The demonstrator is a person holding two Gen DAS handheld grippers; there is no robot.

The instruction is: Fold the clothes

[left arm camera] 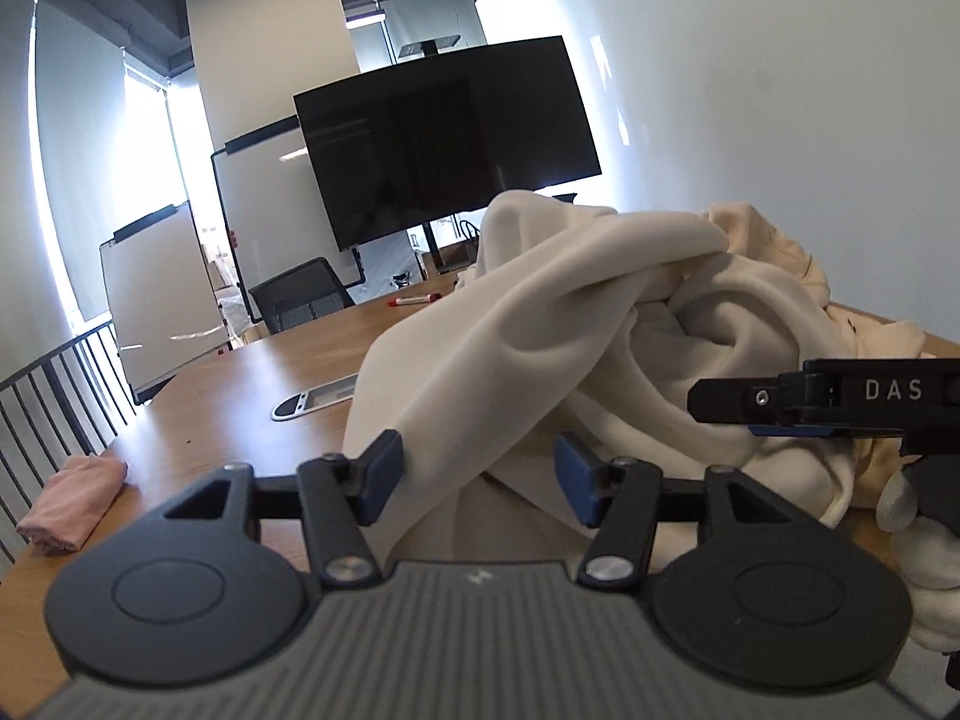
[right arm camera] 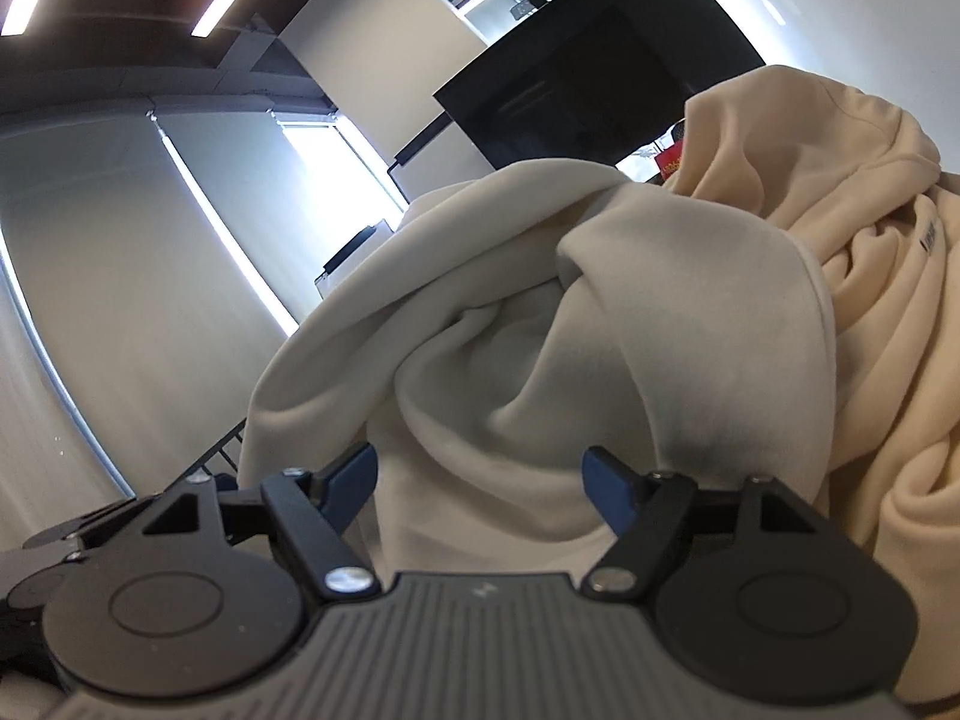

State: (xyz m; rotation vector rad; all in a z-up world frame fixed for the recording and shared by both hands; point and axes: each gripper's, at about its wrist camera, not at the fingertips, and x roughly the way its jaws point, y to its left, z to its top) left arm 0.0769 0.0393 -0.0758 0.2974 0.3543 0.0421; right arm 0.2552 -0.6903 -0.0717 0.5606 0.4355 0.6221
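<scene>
- Where the left gripper (left arm camera: 477, 480) sits at the bottom of the left wrist view, its jaws are seen standing apart, with a fold of the off-white garment (left arm camera: 600, 312) hanging between the blue pads (left arm camera: 379, 480); the left pad is touched by the cloth edge, the right pad is not pressed on it, so no grip is noted.
- The right gripper (right arm camera: 480, 486) is seen spread wide in its own view, the off-white garment (right arm camera: 510, 330) bulging between the pads without being pinched.
- The right gripper (left arm camera: 840, 405) is also noted at the right edge of the left wrist view, black with the letters "DAS" on its side, held by a white-gloved hand (left arm camera: 924, 546), its tip over the cloth.
- The off-white garment is recorded as crumpled and heaped on the wooden table (left arm camera: 240, 384), directly ahead of both grippers.
- A second, cream-coloured garment (right arm camera: 840, 228) is seen piled behind and to the right of the first, touching it; a small dark label is visible on it.
- A folded pink cloth (left arm camera: 72, 504) is noted near the table's left edge, well apart from the heap.
- A red-capped marker (left arm camera: 414, 300) and an oval cable hatch (left arm camera: 312, 399) are seen farther along the table.
- Beyond the table, an office chair (left arm camera: 306, 294), two whiteboards (left arm camera: 162, 300) and a large dark screen (left arm camera: 444, 138) are recorded.
</scene>
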